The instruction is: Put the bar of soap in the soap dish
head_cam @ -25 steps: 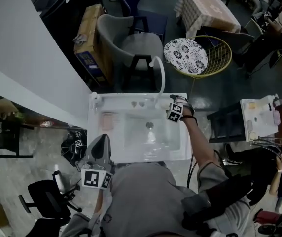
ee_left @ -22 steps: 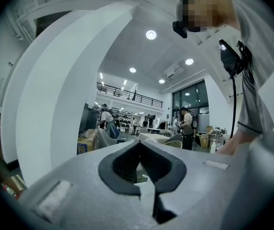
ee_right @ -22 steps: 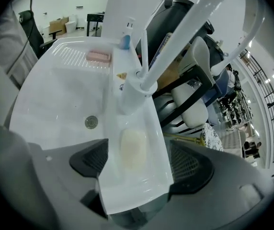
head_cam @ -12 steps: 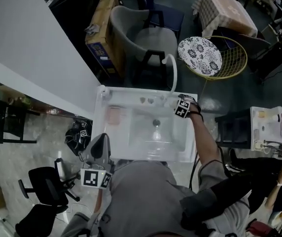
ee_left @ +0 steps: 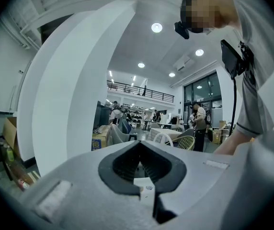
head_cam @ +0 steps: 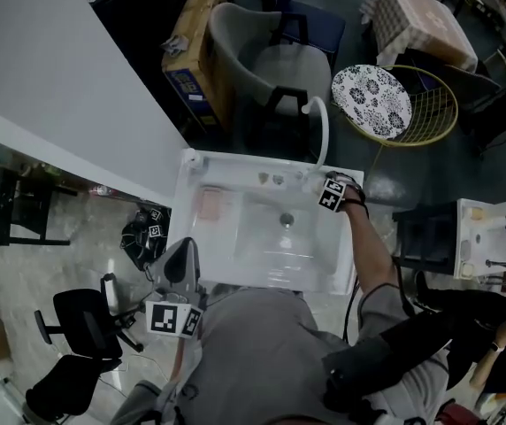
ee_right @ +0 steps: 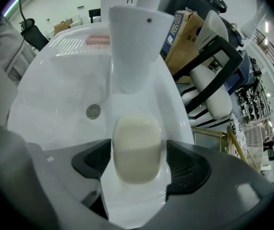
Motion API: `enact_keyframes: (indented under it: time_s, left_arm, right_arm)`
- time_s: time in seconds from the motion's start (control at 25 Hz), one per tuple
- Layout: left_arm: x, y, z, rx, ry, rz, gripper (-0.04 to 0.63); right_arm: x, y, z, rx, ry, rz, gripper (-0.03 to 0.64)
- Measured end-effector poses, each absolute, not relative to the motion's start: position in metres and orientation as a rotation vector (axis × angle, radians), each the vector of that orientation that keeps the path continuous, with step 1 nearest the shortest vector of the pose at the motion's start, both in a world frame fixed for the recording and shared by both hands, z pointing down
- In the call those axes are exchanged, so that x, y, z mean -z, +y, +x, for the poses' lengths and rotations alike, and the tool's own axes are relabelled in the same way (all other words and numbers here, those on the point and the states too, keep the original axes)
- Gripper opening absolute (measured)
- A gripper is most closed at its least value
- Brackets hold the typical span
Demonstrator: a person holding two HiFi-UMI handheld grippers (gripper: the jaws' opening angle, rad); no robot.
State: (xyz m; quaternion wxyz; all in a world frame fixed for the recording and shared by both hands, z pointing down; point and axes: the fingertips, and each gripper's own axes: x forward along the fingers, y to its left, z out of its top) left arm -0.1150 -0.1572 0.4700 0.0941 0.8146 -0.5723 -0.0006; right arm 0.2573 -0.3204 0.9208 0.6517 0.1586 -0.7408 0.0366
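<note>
A pale cream bar of soap (ee_right: pixel 136 147) lies on the white sink's rim (ee_right: pixel 175 114) just in front of the faucet base (ee_right: pixel 136 47). My right gripper (ee_right: pixel 138 159) points steeply down over it. Its jaws are closing with the soap between them, and a thin gap still shows at the right pad. The pink ridged soap dish (ee_right: pixel 97 40) sits on the far side of the basin, at the sink's left (head_cam: pixel 210 206) in the head view. There my right gripper (head_cam: pixel 331 195) covers the soap. My left gripper (head_cam: pixel 182 253) is held level near my body, away from the sink, jaws together and empty (ee_left: pixel 139 150).
The basin has a round drain (ee_right: pixel 93 111) in its middle. The tall white faucet (head_cam: pixel 322 131) arches over it. Behind the sink stand a grey chair (head_cam: pixel 262 60), a cardboard box (head_cam: pixel 195 42) and a yellow wire basket (head_cam: pixel 430 104). A white wall (head_cam: pixel 49 87) runs along the left.
My right gripper has sunk toward the sink rim beside the faucet. The head camera has shifted, so the sink sits further right. My left gripper has stayed put.
</note>
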Motion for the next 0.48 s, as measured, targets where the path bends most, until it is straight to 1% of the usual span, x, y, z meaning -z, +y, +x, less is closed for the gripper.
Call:
enact_keyframes:
  time_s: [0.16,0.48]
  left_arm:
    - [-0.4678,-0.1602,-0.1134,-0.003,-1.693,2.422,0.000]
    - [-0.4731,-0.1628,-0.1071,-0.013,-1.663,2.427,0.000]
  right_arm:
    - [-0.9314,-0.3191,0.2645,-0.032,-1.654,0.366,0.354]
    - [-0.9306,-0.3192,0.2628,-0.044,-1.666,0.350,0.351]
